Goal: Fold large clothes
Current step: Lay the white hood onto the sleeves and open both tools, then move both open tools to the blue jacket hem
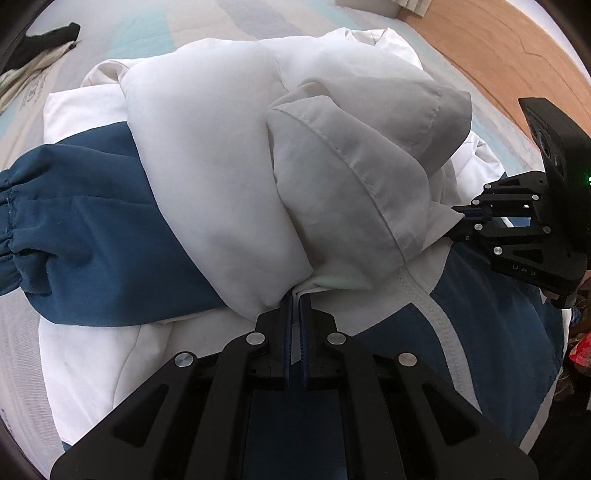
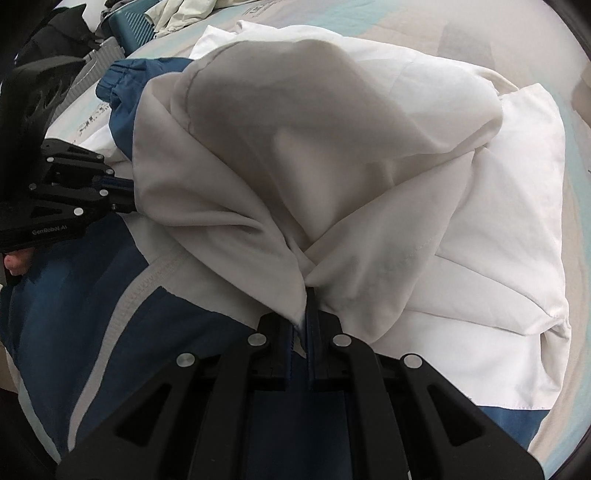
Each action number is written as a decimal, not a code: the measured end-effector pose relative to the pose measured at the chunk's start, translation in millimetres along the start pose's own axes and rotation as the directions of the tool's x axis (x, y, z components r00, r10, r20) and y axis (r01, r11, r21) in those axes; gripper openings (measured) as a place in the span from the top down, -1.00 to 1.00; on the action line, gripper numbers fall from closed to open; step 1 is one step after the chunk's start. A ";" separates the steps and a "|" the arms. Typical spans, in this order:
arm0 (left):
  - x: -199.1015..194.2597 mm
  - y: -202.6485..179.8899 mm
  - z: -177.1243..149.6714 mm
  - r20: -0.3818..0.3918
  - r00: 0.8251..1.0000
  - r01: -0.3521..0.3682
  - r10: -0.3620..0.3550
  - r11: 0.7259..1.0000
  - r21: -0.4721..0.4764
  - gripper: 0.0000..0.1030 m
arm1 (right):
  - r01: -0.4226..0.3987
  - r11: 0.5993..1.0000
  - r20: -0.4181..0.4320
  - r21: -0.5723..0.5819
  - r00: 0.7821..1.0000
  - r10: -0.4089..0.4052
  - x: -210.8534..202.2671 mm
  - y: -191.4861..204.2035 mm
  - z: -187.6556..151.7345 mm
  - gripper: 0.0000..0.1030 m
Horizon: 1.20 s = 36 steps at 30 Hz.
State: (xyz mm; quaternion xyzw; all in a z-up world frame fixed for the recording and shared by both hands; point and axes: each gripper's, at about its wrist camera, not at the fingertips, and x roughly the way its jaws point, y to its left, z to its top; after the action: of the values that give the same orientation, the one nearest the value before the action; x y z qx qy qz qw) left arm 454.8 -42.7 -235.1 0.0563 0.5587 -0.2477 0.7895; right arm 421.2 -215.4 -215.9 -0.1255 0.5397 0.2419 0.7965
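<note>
Evidently both grippers hold the same white-and-blue jacket [image 1: 207, 206] by the base of its hood [image 1: 354, 155], one corner each, so the hood can be carried as a flat panel, not a loose bag. Straight ahead of the left gripper [image 1: 296, 306] the jaws stand almost closed, with a thin white edge of cloth pinched between the blue pads; the hood balloons up just beyond them, and a blue sleeve [image 1: 74, 221] lies off to the left, folded across the body. The right gripper [image 2: 304, 306] is likewise nearly closed on a gathered white fold, with the hood rising directly in front and the grey zip seam [image 2: 122, 306] running down to its left. The jacket rests on the striped bedspread [image 1: 155, 29] beneath both tools. I judge the hood is about to be laid onto the folded body, which needs both corners kept level.
</note>
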 end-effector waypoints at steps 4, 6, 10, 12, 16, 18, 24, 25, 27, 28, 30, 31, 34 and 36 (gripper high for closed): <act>1.7 -4.9 -1.8 0.001 1.000 -0.004 0.004 1.000 -0.003 0.94 | 0.018 0.999 -0.016 -0.036 1.000 -0.019 6.1 3.9 7.5 0.92; 1.6 -5.5 -1.3 -0.003 1.000 -0.008 0.008 1.000 -0.005 0.93 | 0.020 0.999 -0.023 -0.040 1.000 -0.021 7.8 6.5 10.8 0.92; -5.1 -14.1 1.1 -0.006 0.999 -0.050 0.050 0.998 0.023 0.86 | 0.054 0.997 -0.021 -0.046 0.998 -0.055 3.4 14.0 17.2 0.89; -8.4 -21.6 1.0 -0.006 0.997 -0.075 0.075 0.996 0.044 0.69 | 0.072 0.997 -0.013 -0.040 0.997 -0.073 1.5 19.2 17.2 0.79; -21.7 -28.7 -5.0 0.014 0.998 -0.056 0.056 0.998 0.029 0.14 | 0.101 0.995 0.003 -0.018 0.995 -0.101 -6.5 27.7 15.9 0.45; -30.5 -30.9 -9.5 0.044 0.997 -0.064 0.063 0.998 0.020 -0.18 | 0.112 0.994 0.013 0.013 0.994 -0.113 -15.6 30.1 13.9 0.10; -52.6 -25.7 -21.9 0.077 0.992 -0.094 0.097 0.995 -0.040 -0.46 | 0.168 0.981 0.030 0.099 0.985 -0.172 -36.8 44.2 0.8 -0.32; -56.4 -23.4 -25.5 0.074 0.991 -0.106 0.110 0.992 -0.063 -0.46 | 0.172 0.979 0.030 0.110 0.984 -0.176 -39.5 46.0 -1.7 -0.32; -63.1 -19.4 -31.7 0.069 0.990 -0.112 0.119 0.988 -0.103 -0.46 | 0.178 0.974 0.033 0.137 0.982 -0.184 -48.0 49.7 -8.7 -0.38; -66.9 -18.3 -34.6 0.071 0.989 -0.119 0.128 0.986 -0.119 -0.46 | 0.173 0.973 0.043 0.152 0.983 -0.181 -53.4 51.1 -12.8 -0.40; -78.0 -17.9 -42.7 0.081 0.984 -0.145 0.158 0.978 -0.146 -0.51 | 0.178 0.970 0.056 0.163 0.980 -0.189 -60.4 50.2 -20.9 -0.45; -82.5 -19.4 -46.8 0.086 0.981 -0.162 0.176 0.975 -0.154 -0.53 | 0.178 0.969 0.057 0.172 0.980 -0.190 -62.7 49.9 -24.9 -0.45; -100.6 -26.5 -59.0 0.110 0.962 -0.228 0.249 0.958 -0.172 -0.64 | 0.171 0.965 0.063 0.201 0.980 -0.186 -65.9 46.1 -32.6 -0.46; -108.9 -38.0 -66.6 0.120 0.955 -0.244 0.272 0.947 -0.207 -0.65 | 0.173 0.960 0.068 0.220 0.979 -0.193 -73.7 41.9 -38.3 -0.55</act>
State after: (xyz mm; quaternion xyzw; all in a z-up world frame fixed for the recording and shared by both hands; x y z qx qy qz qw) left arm 353.1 -15.7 -153.4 0.0351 0.5079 -0.0909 0.8559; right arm 346.6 -215.7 -160.3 -0.0779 0.5125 0.1133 0.8476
